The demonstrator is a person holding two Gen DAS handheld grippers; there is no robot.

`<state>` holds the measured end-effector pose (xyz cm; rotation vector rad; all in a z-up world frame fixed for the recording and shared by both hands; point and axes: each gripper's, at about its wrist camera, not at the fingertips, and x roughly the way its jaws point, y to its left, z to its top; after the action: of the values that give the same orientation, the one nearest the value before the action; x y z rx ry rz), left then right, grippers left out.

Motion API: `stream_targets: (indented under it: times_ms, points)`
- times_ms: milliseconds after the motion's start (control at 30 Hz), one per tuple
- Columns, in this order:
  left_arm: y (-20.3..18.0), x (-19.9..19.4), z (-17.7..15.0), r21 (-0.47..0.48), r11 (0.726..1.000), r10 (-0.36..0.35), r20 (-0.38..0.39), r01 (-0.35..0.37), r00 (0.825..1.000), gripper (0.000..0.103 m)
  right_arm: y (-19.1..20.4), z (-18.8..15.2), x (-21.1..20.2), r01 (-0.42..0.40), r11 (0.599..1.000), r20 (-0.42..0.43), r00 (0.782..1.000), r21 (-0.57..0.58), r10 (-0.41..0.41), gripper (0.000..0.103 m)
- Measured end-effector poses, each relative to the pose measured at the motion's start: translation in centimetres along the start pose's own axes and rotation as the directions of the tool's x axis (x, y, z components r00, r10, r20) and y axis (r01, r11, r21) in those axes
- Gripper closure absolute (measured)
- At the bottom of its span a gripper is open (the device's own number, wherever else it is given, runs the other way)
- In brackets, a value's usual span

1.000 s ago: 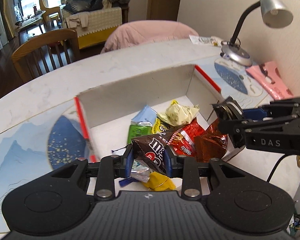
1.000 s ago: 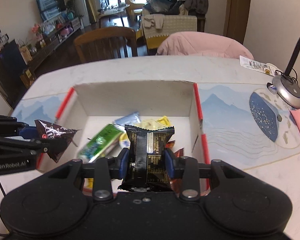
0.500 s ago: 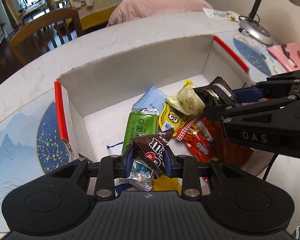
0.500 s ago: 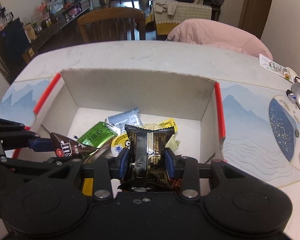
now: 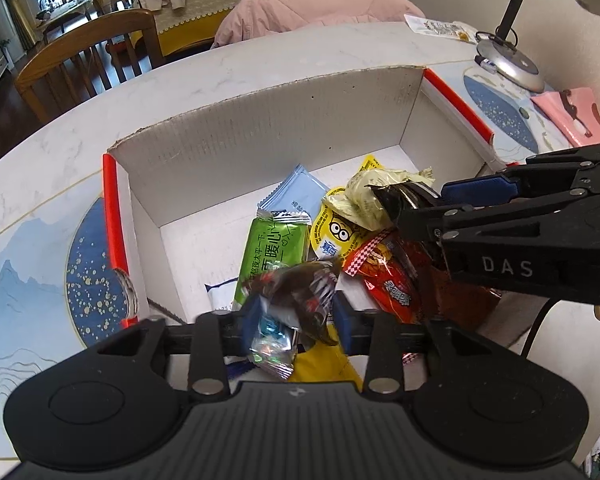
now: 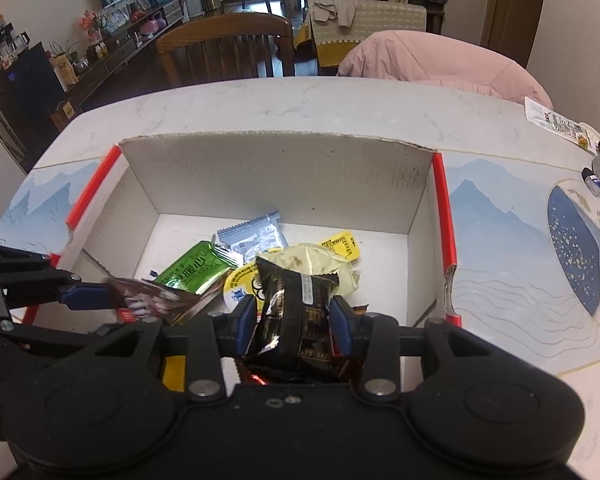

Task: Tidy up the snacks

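Spanning both views, the marble surface (image 6: 340,108) carried a white cardboard box (image 6: 276,176) with red-edged side flaps, open at the top. A wooden chair (image 6: 228,48) stood beyond the far edge at about 11 o'clock in the right wrist view, and a desk lamp (image 5: 508,60) sat on the surface at 2 o'clock in the left wrist view. On the box floor lay loose snacks: a green packet (image 5: 274,248), a pale blue sachet (image 5: 296,194) at its 12 o'clock, a yellow cartoon-faced pouch (image 5: 336,232) just beside the green one, a crumpled pale yellow wrapper (image 5: 372,196) over that pouch, and a red packet (image 5: 392,280) at 4 o'clock from the pouch. The right tongs (image 6: 294,316), low over the near part of the box, pinched a black and gold snack bar (image 6: 296,312) upright between the blue pads. The left tongs (image 5: 296,314) stood slightly spread, with a brown candy bag (image 5: 300,292), blurred, between the pads; whether the pads touched it could not be told. A small shiny foil candy (image 5: 272,348) showed below that bag.
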<state>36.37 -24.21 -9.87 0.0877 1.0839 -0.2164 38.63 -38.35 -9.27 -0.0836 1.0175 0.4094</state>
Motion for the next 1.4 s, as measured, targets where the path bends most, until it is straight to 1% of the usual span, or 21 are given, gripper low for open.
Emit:
stream_targets:
  times_ms: [67, 300, 333, 400, 600, 667, 700, 733, 833, 900, 1067, 1100, 1133, 1167, 1233, 1333, 1400]
  points:
    - [0.0, -0.6, -0.2, -0.005, 1.000, -0.012, 0.015, 0.012, 1.000, 0.055, 0.1, -0.1, -0.7, -0.013, 1.000, 0.013, 1.000, 0.003, 0.013, 0.064]
    - [0.1, -3.6, -1.0, -0.008, 0.999, -0.036, 0.076, 0.036, 0.996, 0.052, 0.5, -0.7, -4.0, -0.030, 0.999, 0.069, 0.997, 0.015, 0.029, 0.063]
    - [0.1, -4.1, -1.1, -0.007, 0.999, -0.040, 0.090, 0.040, 0.995, 0.051, 0.6, -0.8, -4.5, -0.032, 0.999, 0.080, 0.996, 0.022, 0.030, 0.062]
    - [0.3, -5.2, -1.4, -0.009, 0.999, -0.051, 0.115, 0.053, 0.992, 0.047, 0.8, -1.1, -5.6, -0.040, 0.998, 0.101, 0.994, 0.040, 0.036, 0.062]
    - [1.2, -8.3, -2.6, -0.020, 0.996, -0.077, 0.184, 0.082, 0.980, 0.045, 2.1, -2.0, -8.6, -0.053, 0.997, 0.169, 0.985, 0.060, 0.042, 0.059]
    - [1.4, -9.3, -3.0, -0.017, 0.996, -0.079, 0.207, 0.084, 0.975, 0.045, 2.6, -2.4, -9.6, -0.052, 0.996, 0.194, 0.980, 0.071, 0.037, 0.050]
    - [1.5, -9.8, -3.2, -0.015, 0.996, -0.078, 0.217, 0.083, 0.973, 0.045, 2.7, -2.5, -10.0, -0.048, 0.996, 0.206, 0.978, 0.081, 0.030, 0.036]
    - [1.7, -10.3, -3.4, -0.014, 0.996, -0.080, 0.224, 0.085, 0.971, 0.045, 3.0, -2.8, -10.6, -0.047, 0.995, 0.226, 0.974, 0.091, 0.025, 0.027]
    - [2.2, -11.7, -4.1, -0.014, 0.996, -0.086, 0.252, 0.093, 0.964, 0.044, 3.8, -3.2, -11.9, -0.059, 0.994, 0.259, 0.965, 0.091, 0.034, 0.026]
    - [2.6, -12.5, -4.5, -0.016, 0.995, -0.091, 0.272, 0.099, 0.958, 0.040, 4.2, -3.6, -12.5, -0.056, 0.994, 0.275, 0.961, 0.094, 0.028, 0.023]
    - [3.4, -14.4, -5.2, -0.021, 0.994, -0.094, 0.318, 0.107, 0.944, 0.039, 5.0, -4.5, -14.0, -0.050, 0.995, 0.328, 0.945, 0.089, 0.018, 0.017]
    - [3.5, -14.7, -5.4, -0.027, 0.994, -0.087, 0.327, 0.102, 0.941, 0.038, 5.2, -4.7, -14.3, -0.049, 0.995, 0.338, 0.941, 0.090, 0.016, 0.014]
    - [3.7, -15.0, -5.7, -0.035, 0.994, -0.082, 0.334, 0.099, 0.939, 0.038, 5.4, -5.1, -14.6, -0.044, 0.995, 0.345, 0.939, 0.090, 0.010, 0.005]
    - [3.9, -15.2, -5.9, -0.041, 0.994, -0.083, 0.338, 0.103, 0.938, 0.035, 5.6, -5.3, -14.8, -0.035, 0.995, 0.355, 0.935, 0.090, 0.001, 0.001]
    - [4.2, -15.6, -6.3, -0.045, 0.993, -0.086, 0.347, 0.108, 0.934, 0.033, 6.2, -5.8, -15.5, -0.022, 0.996, 0.385, 0.923, 0.082, -0.011, 0.000]
    - [4.4, -16.2, -6.8, -0.048, 0.992, -0.091, 0.354, 0.115, 0.931, 0.030, 6.9, -6.3, -16.0, -0.011, 0.998, 0.398, 0.917, 0.067, -0.017, 0.000]
    - [4.6, -16.5, -7.1, -0.052, 0.991, -0.099, 0.363, 0.127, 0.926, 0.025, 7.2, -6.5, -15.9, -0.006, 0.997, 0.407, 0.913, 0.073, -0.024, 0.000]
